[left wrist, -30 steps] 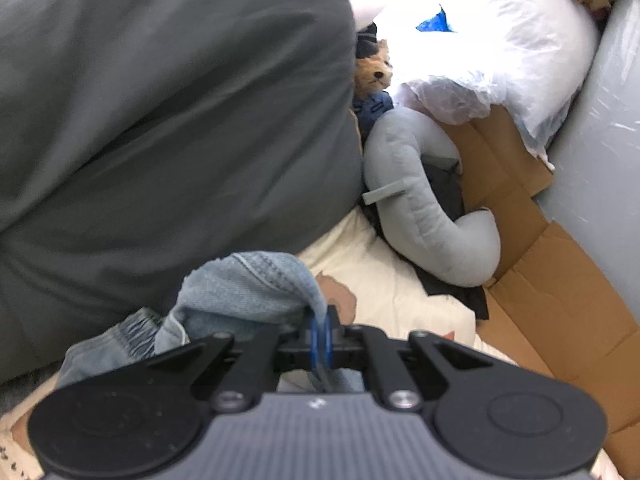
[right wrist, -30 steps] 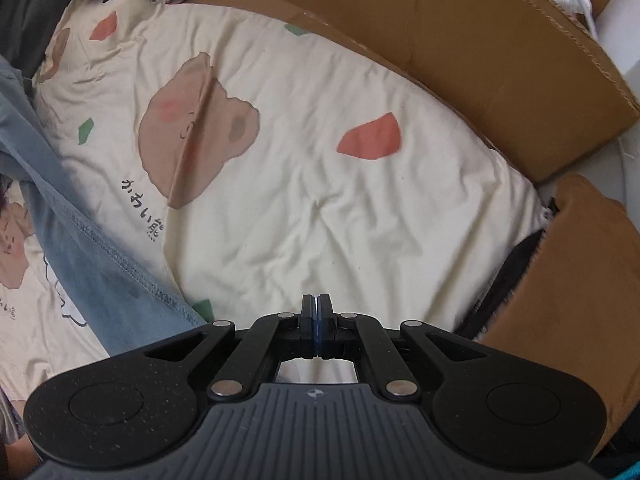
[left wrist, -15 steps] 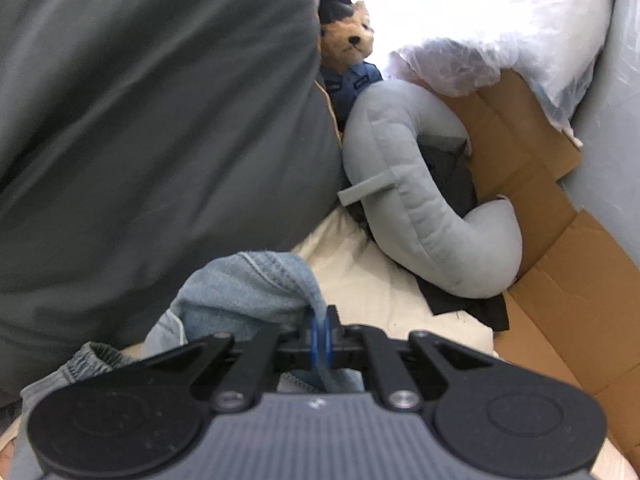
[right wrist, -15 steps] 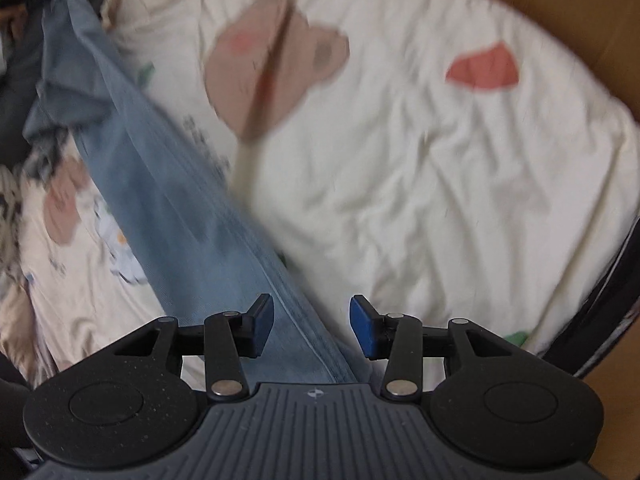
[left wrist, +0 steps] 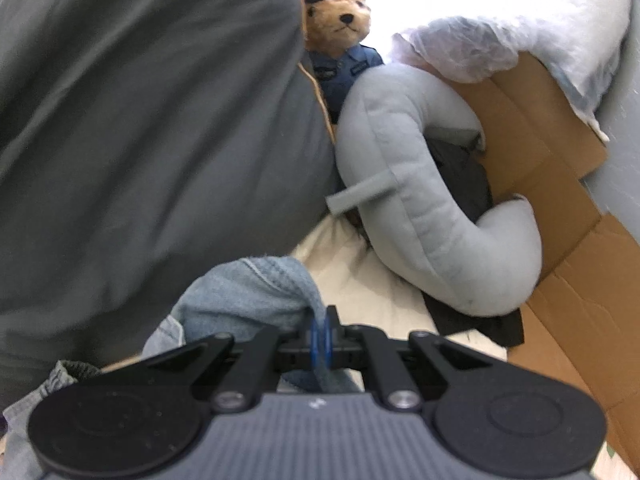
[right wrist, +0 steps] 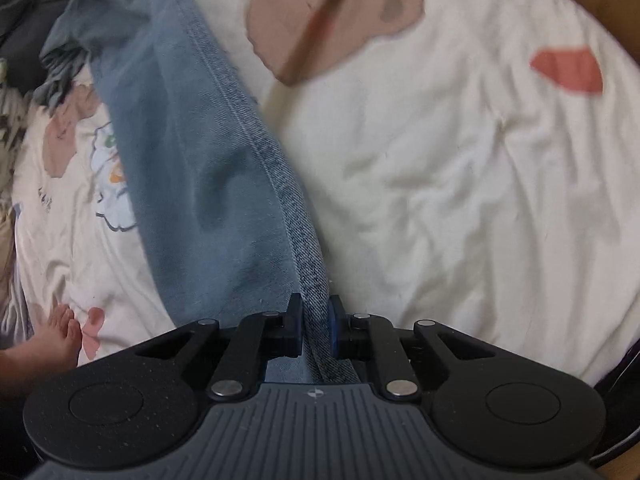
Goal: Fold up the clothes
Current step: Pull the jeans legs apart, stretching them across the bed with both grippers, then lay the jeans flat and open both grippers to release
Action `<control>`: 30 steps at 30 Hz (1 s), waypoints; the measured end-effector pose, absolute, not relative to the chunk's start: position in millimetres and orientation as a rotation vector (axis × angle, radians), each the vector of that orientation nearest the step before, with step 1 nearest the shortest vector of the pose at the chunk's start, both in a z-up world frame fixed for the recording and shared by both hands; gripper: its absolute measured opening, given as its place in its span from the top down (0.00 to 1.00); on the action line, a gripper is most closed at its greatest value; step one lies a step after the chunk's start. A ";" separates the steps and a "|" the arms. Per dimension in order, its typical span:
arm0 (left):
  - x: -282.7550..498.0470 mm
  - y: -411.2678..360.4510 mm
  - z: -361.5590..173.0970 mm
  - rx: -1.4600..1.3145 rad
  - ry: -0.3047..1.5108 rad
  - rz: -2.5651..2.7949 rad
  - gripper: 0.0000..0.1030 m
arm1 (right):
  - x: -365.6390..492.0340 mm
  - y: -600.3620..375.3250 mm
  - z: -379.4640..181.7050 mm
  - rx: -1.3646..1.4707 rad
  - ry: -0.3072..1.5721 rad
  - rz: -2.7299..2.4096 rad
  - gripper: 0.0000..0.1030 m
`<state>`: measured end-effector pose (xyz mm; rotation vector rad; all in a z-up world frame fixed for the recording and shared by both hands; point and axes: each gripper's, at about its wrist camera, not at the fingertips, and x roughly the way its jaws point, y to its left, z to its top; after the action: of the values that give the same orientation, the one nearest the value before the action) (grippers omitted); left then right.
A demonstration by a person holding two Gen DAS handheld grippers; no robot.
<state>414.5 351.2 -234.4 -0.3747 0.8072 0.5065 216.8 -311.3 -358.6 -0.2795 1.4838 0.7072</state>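
Jeans held at two points above the printed bedding

Bedding point(right wrist: 460, 168) lies under jeans point(right wrist: 192, 152) running from 11 o'clock to 6; right gripper point(right wrist: 315, 330) pinches the seam, left gripper point(left wrist: 320, 332) clamps a bunched end point(left wrist: 248, 292); judged best: keep both grips firm, draw cloth taut

Dark grey bedding point(left wrist: 132, 120) walling off my left gripper's point(left wrist: 320, 330) left side, grey neck pillow point(left wrist: 420, 208) and cardboard point(left wrist: 560, 208) crowding its right, cream bedsheet point(right wrist: 460, 168) lying open right of my right gripper point(right wrist: 316, 320), a bare foot point(right wrist: 52, 340) sitting near its left.
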 end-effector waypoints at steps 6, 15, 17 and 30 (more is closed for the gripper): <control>423.5 360.1 -229.9 -0.385 0.794 0.531 0.97 | 248.7 -312.9 -324.4 -0.352 1.390 0.641 0.90; 426.7 378.8 -207.5 -0.414 0.760 0.580 0.95 | 316.5 -300.6 -289.3 -0.504 1.232 0.470 0.90; 425.1 381.1 -211.8 -0.444 0.787 0.564 0.86 | 333.3 -295.9 -287.3 -0.537 1.207 0.423 0.90; 388.5 362.5 -226.8 -0.399 0.871 0.504 0.38 | 375.9 -291.2 -290.9 -0.524 1.168 0.248 0.80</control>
<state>388.5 362.5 -226.8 -0.3991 0.8709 0.5041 375.9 -291.2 -290.9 -0.5245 1.1681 0.2480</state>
